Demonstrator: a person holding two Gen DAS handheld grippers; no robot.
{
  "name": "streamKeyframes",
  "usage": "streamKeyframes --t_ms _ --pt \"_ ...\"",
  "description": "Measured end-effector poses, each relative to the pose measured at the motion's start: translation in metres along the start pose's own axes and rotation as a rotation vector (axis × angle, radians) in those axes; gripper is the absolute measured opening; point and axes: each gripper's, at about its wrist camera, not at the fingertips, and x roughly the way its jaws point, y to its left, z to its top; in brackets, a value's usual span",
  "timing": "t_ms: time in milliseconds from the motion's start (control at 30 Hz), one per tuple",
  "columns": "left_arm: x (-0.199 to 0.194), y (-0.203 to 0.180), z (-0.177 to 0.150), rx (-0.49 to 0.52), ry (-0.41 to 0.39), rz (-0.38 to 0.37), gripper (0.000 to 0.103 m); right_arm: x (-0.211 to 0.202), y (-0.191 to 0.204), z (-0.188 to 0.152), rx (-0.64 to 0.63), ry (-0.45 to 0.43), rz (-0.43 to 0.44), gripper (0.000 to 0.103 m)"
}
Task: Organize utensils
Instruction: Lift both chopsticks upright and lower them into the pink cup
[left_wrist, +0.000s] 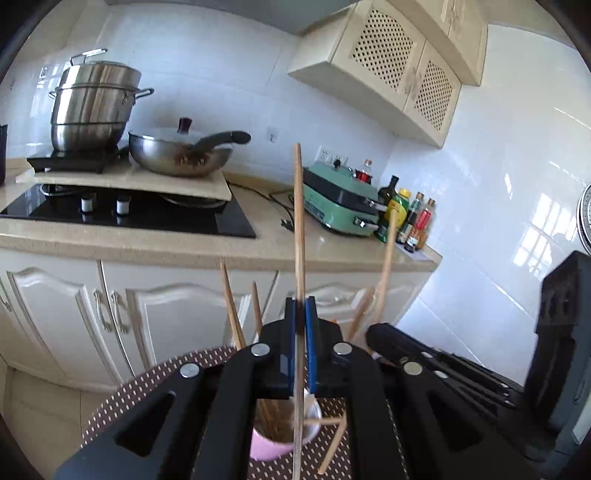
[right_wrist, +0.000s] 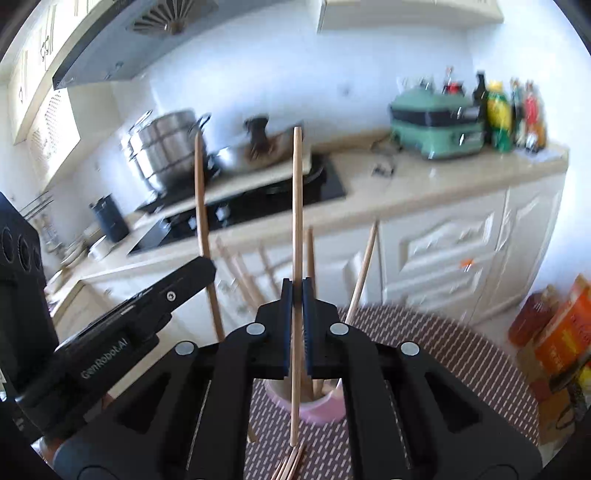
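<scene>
Both tongs are clamped tight on one chopstick each, left tongs (left_wrist: 300, 314) on its chopstick (left_wrist: 298, 221), right tongs (right_wrist: 296, 295) on its chopstick (right_wrist: 296, 221). Sticks point up, probably so they drop straight into the pink cup (left_wrist: 266, 448) below on the dotted worktop (left_wrist: 147, 387), where others already stand.

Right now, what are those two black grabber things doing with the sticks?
Someone is tidying chopsticks. The left gripper is shut on one wooden chopstick, and the right gripper pinches another chopstick. Both are held above a pink cup with chopsticks already in it. More lie on the dotted mat.
</scene>
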Motion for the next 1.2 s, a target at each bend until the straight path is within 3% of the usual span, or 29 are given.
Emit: streamKeyframes --t_ms 100,567,1200 --pt "0.01 0.005 0.005 -0.011 -0.026 0.01 0.005 0.006 0.002 0.008 -0.016 -0.044 -0.008 0.006" --pt "0.024 0.005 0.006 -0.015 -0.084 0.01 0.005 0.017 -0.006 0.01 -0.017 -0.071 0.008 0.006" --pt "0.037 0.003 -0.015 -0.01 -0.05 0.024 0.006 0.012 -0.006 0.0 -0.057 -0.081 0.028 0.006"
